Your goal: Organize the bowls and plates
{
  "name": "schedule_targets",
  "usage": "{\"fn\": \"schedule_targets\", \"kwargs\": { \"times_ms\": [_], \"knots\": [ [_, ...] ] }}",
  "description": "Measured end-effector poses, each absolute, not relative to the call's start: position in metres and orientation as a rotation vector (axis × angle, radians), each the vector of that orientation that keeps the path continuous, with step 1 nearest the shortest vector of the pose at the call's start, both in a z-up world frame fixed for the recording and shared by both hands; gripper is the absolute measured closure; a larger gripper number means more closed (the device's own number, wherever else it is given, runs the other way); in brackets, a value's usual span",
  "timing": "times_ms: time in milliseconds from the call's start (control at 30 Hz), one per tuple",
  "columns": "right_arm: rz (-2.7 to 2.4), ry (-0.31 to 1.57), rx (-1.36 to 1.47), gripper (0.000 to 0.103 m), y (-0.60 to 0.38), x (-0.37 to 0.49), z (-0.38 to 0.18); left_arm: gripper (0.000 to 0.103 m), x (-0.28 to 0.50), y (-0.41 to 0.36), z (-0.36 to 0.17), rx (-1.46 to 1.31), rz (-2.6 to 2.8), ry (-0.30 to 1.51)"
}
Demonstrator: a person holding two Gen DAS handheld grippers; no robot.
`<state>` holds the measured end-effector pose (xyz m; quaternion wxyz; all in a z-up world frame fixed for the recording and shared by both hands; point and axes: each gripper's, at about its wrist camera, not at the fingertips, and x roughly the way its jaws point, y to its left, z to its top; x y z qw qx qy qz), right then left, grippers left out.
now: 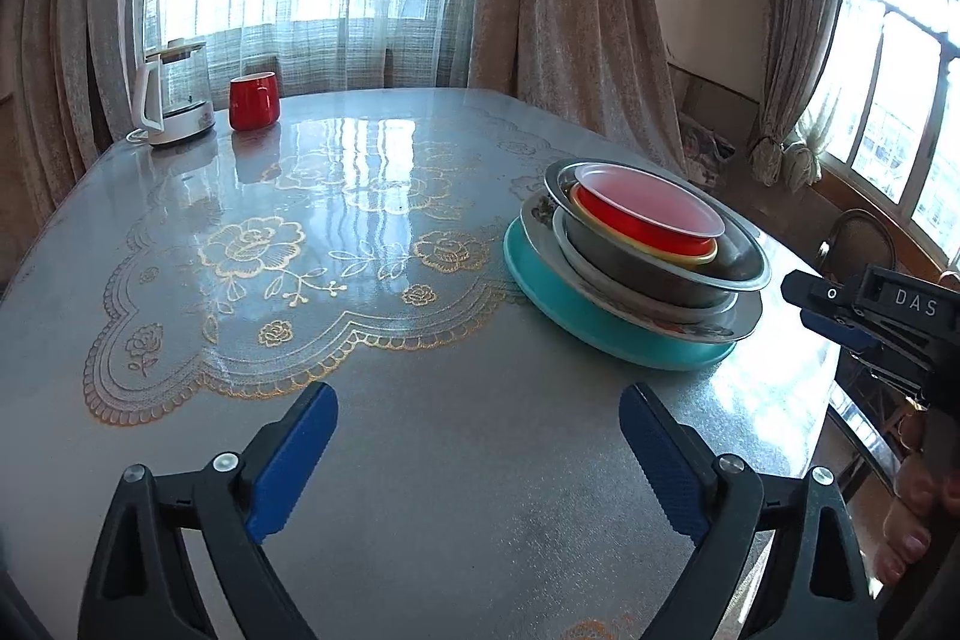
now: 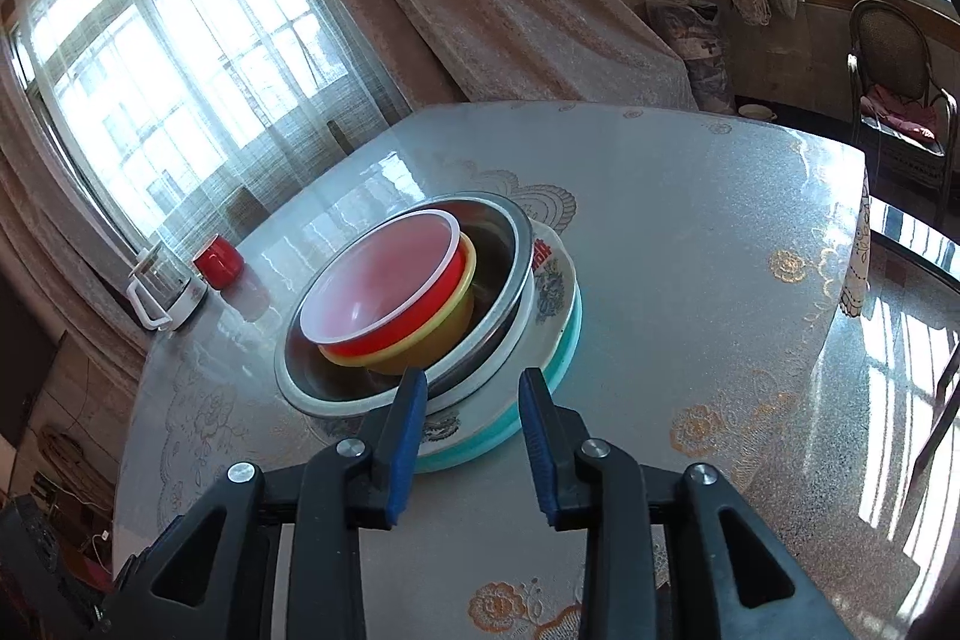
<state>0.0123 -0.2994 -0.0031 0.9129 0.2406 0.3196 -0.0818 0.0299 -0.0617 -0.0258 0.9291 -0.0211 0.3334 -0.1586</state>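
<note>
The desk [image 1: 420, 460] carries one nested stack near its right edge: a teal plate [image 1: 576, 322] at the base, a patterned plate [image 2: 549, 292] on it, a steel bowl [image 1: 708, 268] above, then yellow [image 2: 444, 340], red [image 1: 636, 223] and white bowls [image 2: 372, 280] inside. My left jaws [image 1: 478, 454] stand wide open over bare desk, holding nothing. My right jaws [image 2: 473, 436] stand partly open just before the stack, gripping nothing.

Left gripper [image 1: 478, 451]: black plastic arms, ribbed blue pads [image 1: 297, 460], silver screws [image 1: 226, 462] at the pivots. Right gripper [image 2: 474, 451]: same build, blue pads, silver screws [image 2: 351, 447]. In the left view, at 3 o'clock, its black body carries white lettering "DAS" [image 1: 915, 304].
</note>
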Motion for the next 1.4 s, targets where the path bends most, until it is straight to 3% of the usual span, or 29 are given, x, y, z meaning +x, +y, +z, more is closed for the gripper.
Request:
{"fn": "schedule_targets", "kwargs": {
  "times_ms": [467, 533, 567, 1400],
  "knots": [
    [-0.185, 0.627, 0.326, 0.055, -0.265, -0.023, -0.008, 0.0, 0.016, -0.046, -0.025, -0.047, -0.248, 0.721],
    [-0.19, 0.626, 0.314, 0.036, -0.261, -0.03, -0.011, 0.0, 0.011, -0.045, -0.024, -0.043, -0.246, 0.716],
    [-0.189, 0.625, 0.312, 0.033, -0.259, -0.033, -0.012, 0.0, 0.008, -0.045, -0.023, -0.037, -0.239, 0.711],
    [-0.203, 0.646, 0.213, 0.032, -0.217, -0.071, -0.023, 0.0, -0.025, -0.03, -0.027, 0.022, -0.165, 0.756]
  ]
}}
